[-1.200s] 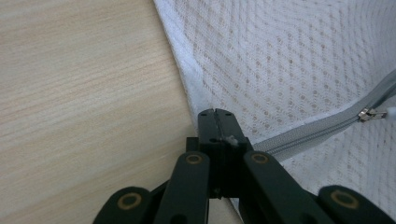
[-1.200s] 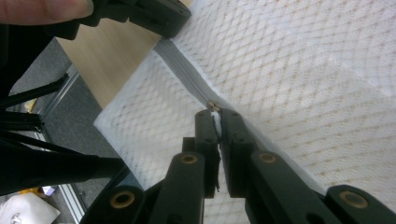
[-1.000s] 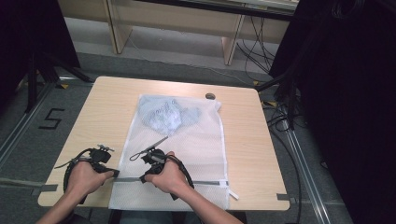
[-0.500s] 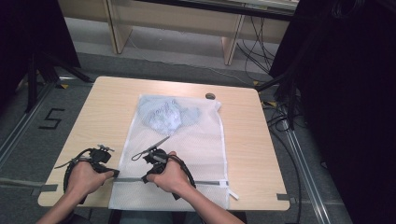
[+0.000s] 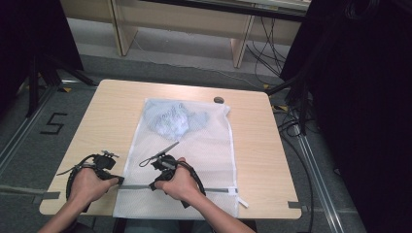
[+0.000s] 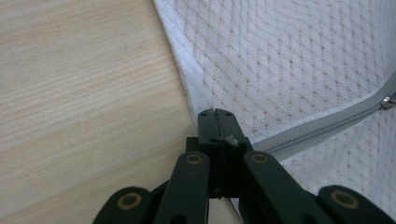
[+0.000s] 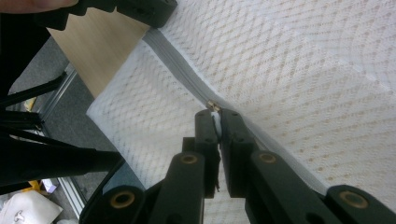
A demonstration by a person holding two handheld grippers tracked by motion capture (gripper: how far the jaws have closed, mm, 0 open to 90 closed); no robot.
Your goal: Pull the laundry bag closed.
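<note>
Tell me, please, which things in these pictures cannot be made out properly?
- Zipper pull tab: in the right gripper view, the right gripper has closed jaws covering it; just the metal slider peeks out.
- Mesh bag near edge: in the high view, the hands overlap it.
- Pale blue garment: blurred through the mesh, type unclear.
- Small dark object on the table: too small to identify.

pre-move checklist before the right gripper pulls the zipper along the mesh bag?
1. Left gripper shut on the mesh laundry bag at the zipper's end: ok.
2. Right gripper shut on the zipper pull: ok.
3. Zipper track lying straight between the grippers: ok.
4. Blue garment at the far end, away from the zipper: ok.
5. Bag flat on the table: ok, though its near edge overhangs.
6. Pull tab held firmly enough: cannot tell.
</note>
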